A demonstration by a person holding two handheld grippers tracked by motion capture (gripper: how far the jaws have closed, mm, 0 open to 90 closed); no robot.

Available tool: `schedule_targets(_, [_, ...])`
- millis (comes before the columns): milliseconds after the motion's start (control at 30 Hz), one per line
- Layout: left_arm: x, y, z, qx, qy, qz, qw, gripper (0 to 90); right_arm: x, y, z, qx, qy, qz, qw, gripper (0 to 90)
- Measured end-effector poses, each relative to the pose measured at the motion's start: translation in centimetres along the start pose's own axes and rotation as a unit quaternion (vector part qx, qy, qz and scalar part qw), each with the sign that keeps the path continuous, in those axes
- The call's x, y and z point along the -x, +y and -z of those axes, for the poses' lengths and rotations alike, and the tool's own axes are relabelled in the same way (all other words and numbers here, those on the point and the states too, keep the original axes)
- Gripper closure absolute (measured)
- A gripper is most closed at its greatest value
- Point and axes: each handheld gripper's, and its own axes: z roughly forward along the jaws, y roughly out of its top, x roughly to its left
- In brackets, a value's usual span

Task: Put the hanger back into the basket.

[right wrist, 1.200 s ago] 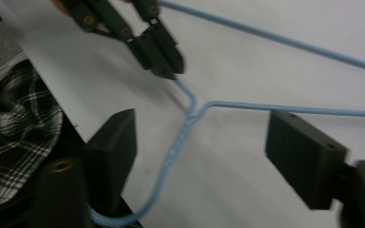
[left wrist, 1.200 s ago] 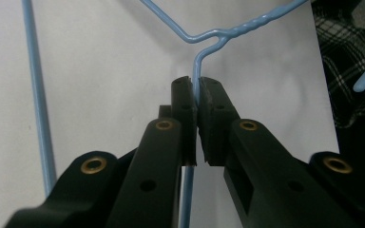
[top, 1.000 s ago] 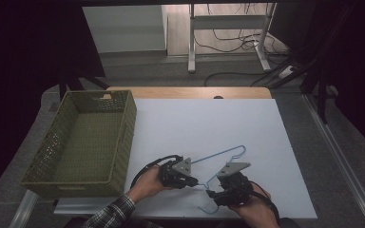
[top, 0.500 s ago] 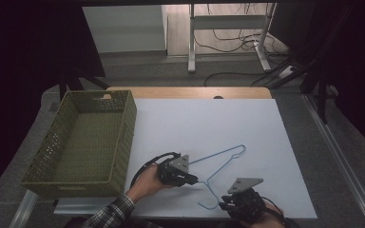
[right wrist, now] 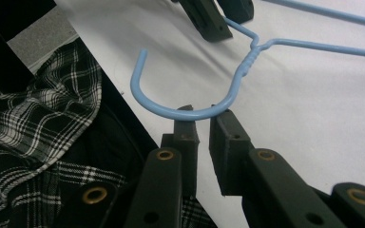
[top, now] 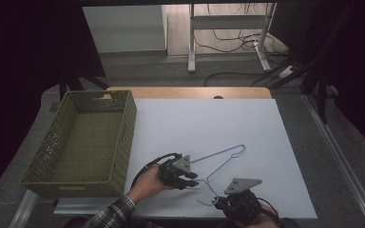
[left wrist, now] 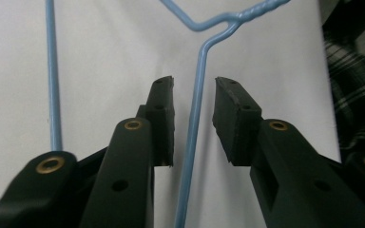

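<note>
A light-blue wire hanger [top: 218, 152] lies flat on the white table [top: 209, 118] near its front edge. My left gripper [top: 193, 180] rests over the hanger's neck. In the left gripper view its jaws [left wrist: 195, 85] have just been opening and now stand apart, and the wire [left wrist: 195, 109] runs between the pads without touching them. My right gripper [top: 217, 202] is at the table's front edge. Its jaws [right wrist: 202, 111] have just been closing and now pinch the bottom of the hook [right wrist: 145, 95] at their tips.
An olive woven basket [top: 128, 137] stands on the table's left side. A plaid sleeve [right wrist: 38, 123] hangs just off the front edge beside the right gripper. The left gripper's fingers [right wrist: 214, 19] show beyond the hook. Dark floor, cables and a desk frame lie past the table.
The right gripper has slid toward the front edge onto the hook, and its jaws have closed. The left gripper has stayed in place.
</note>
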Motion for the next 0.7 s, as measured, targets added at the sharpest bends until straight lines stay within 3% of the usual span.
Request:
schedule_targets(133, [0.1, 0.0, -0.2, -0.007, 0.006, -0.005, 0.9999, 81.4, -0.1, 0.2, 0.0, 0.004, 0.001, 0.003, 1.0000, 80.5])
schedule_targets(300, [0.0, 0.0, 0.2, 0.007, 0.010, -0.013, 0.9998, 84.0, 0.0, 0.4, 0.5, 0.010, -0.002, 0.007, 0.9999, 77.9])
schedule_targets(533, [-0.5, -0.3, 0.8, 0.030, 0.009, 0.000, 0.9995, 85.3, 2.8, 1.2, 2.4, 0.033, -0.044, -0.004, 0.9985, 71.9])
schedule_targets(700, [-0.7, -0.3, 1.0, 0.039, 0.008, 0.006, 0.9992, 85.3, 3.3, 1.6, 1.4, 0.038, -0.038, 0.010, 0.9985, 65.2])
